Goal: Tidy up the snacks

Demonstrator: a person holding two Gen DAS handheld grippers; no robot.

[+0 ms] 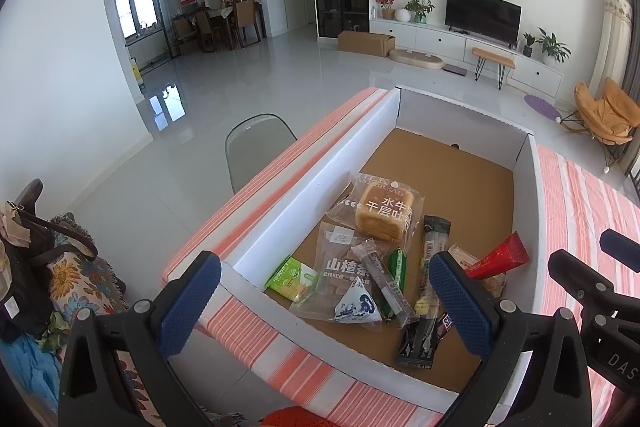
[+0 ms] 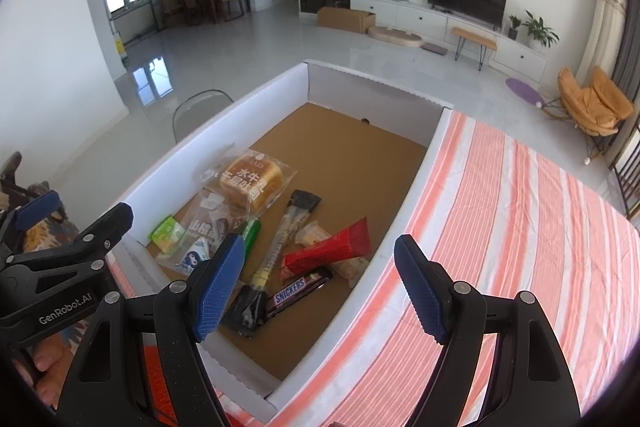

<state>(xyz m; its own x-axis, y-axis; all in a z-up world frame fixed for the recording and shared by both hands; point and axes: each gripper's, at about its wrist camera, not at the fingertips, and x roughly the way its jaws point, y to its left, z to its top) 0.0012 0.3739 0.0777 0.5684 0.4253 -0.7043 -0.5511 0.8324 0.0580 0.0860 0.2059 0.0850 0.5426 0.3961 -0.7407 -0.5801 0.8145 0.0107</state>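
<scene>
A white cardboard box (image 1: 320, 155) with a brown floor stands on the striped table and holds several snacks in its near half. Among them are a bread pack (image 1: 386, 213) (image 2: 252, 179), a red packet (image 1: 500, 257) (image 2: 328, 253), a Snickers bar (image 2: 300, 291), a long black stick pack (image 1: 424, 291) (image 2: 280, 239), a green packet (image 1: 290, 275) (image 2: 166, 233) and a blue-white triangle pack (image 1: 358, 307). My left gripper (image 1: 326, 303) hovers open over the box's near left corner, holding nothing. My right gripper (image 2: 320, 291) hangs open over the box's near right wall, also holding nothing.
An orange-and-white striped cloth (image 2: 500, 227) covers the table to the right of the box. A grey chair (image 1: 256, 143) stands beyond the table's left edge. A bag on a floral cloth (image 1: 48, 267) lies at the near left. A person's hand (image 2: 44, 367) shows low left.
</scene>
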